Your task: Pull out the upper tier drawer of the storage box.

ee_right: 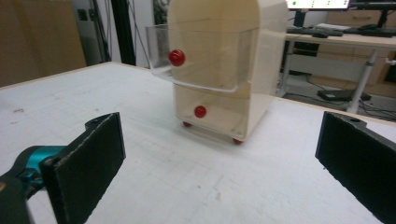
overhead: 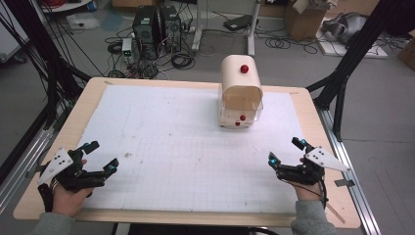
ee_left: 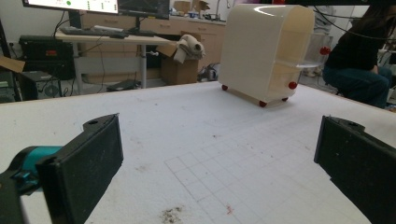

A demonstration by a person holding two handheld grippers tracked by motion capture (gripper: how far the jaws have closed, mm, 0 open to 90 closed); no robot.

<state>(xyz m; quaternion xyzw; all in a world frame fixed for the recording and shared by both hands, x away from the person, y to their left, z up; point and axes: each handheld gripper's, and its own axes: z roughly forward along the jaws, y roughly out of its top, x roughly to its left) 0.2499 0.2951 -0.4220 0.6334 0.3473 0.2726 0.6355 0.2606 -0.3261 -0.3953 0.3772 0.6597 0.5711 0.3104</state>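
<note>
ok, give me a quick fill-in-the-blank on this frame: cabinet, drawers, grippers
1. Both the left gripper and the right gripper have their jaws ____.
2. The cabinet has its upper drawer pulled ____.
3. The knob on that drawer is coloured ____.
4. The gripper nearer the cabinet is the ____ one.

Missing words: open; out; red; right

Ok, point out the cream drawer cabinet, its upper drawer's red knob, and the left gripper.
Cream drawer cabinet (overhead: 240, 81): high view, curved top.
Upper drawer's red knob (ee_right: 176, 57): right gripper view, knob's centre.
Left gripper (overhead: 102, 158): high view, between fingertips.
</note>
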